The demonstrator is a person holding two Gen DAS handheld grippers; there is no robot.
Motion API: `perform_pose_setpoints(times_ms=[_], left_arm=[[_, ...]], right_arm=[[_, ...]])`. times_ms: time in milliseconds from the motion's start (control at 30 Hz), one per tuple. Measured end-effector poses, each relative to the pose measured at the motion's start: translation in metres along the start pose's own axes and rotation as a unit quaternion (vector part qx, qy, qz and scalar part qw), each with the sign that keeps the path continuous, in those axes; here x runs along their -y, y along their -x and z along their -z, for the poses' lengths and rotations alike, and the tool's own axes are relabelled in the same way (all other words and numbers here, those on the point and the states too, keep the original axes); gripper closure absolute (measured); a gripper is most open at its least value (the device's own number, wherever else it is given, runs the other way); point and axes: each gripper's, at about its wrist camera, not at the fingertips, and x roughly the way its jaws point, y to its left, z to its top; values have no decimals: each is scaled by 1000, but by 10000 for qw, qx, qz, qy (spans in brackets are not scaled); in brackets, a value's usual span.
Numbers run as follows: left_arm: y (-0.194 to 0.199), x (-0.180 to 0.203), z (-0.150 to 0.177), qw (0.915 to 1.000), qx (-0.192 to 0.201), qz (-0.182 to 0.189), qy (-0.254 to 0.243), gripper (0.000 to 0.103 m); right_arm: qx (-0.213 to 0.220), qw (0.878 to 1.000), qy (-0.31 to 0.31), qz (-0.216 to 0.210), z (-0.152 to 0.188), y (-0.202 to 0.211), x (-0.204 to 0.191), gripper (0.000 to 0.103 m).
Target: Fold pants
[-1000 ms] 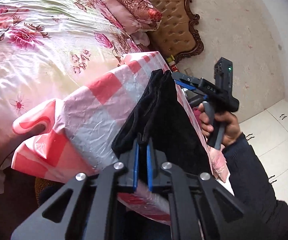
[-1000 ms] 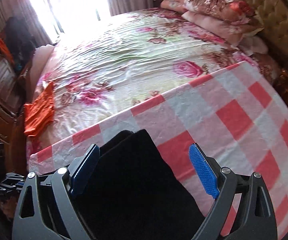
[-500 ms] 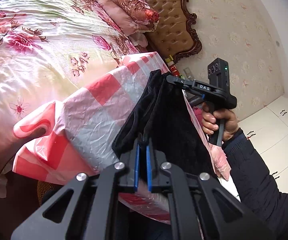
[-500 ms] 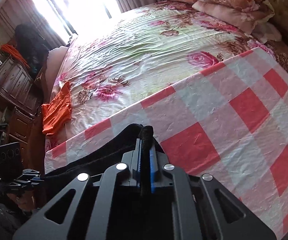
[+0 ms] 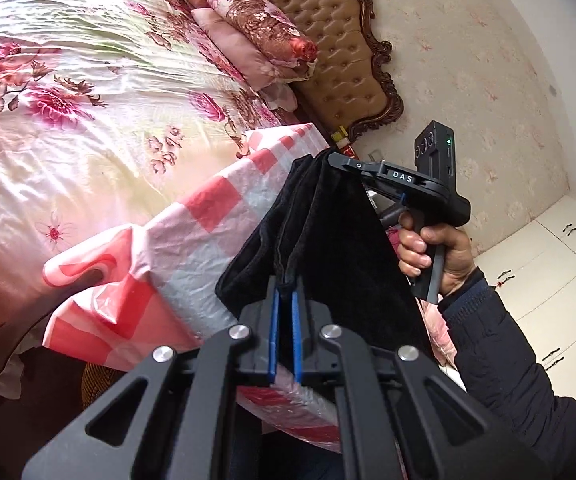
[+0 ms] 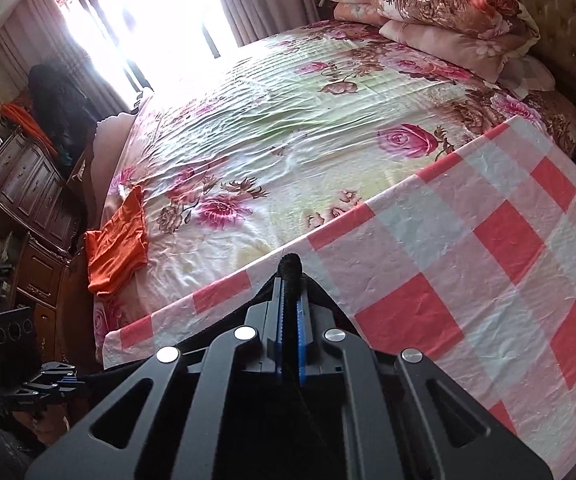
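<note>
The black pants point(image 5: 327, 240) hang in the air as a stretched sheet between my two grippers, over the near edge of the pink checked cloth point(image 5: 216, 216). My left gripper point(image 5: 284, 288) is shut on one end of the pants' top edge. My right gripper point(image 5: 333, 159) is shut on the other end, farther off toward the headboard. In the right wrist view my right gripper point(image 6: 291, 276) pinches a rolled black edge of the pants point(image 6: 291, 264) above the checked cloth point(image 6: 467, 260). My left gripper point(image 6: 54, 378) shows low at the left edge there.
The checked cloth covers the near side of a floral bed point(image 6: 288, 120). Pillows point(image 6: 439, 12) are stacked by the tufted headboard point(image 5: 339, 48). An orange garment point(image 6: 118, 244) lies at the bed's far corner. A dark wood dresser point(image 6: 20, 184) stands by the window. White cabinets point(image 5: 547, 280) are at right.
My right gripper was open around the pants' edge, then closed on it. Both grippers have since lifted the pants slightly, stretching them taut.
</note>
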Motion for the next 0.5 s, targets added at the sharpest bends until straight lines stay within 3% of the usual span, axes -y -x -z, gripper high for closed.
perform_pose_setpoints(times_ms=[100, 167, 300, 367, 500], left_arm=[[-2, -7, 3, 9998, -31, -140, 117, 97], [-2, -8, 5, 9997, -23, -232, 125, 97], [0, -2, 8, 9990, 51, -427, -77, 97], [1, -1, 8, 9989, 61, -460, -110, 97], [0, 6, 8, 9971, 70, -643, -402, 94]], right_arm=[[-88, 9999, -119, 51, 0, -15, 3, 95], [-27, 9998, -179, 46, 2, -21, 3, 81], [295, 9984, -472, 27, 3, -8, 9, 69], [689, 9949, -659, 329, 8, 17, 13, 32], [1096, 9828, -943, 1146, 32, 69, 15, 31]])
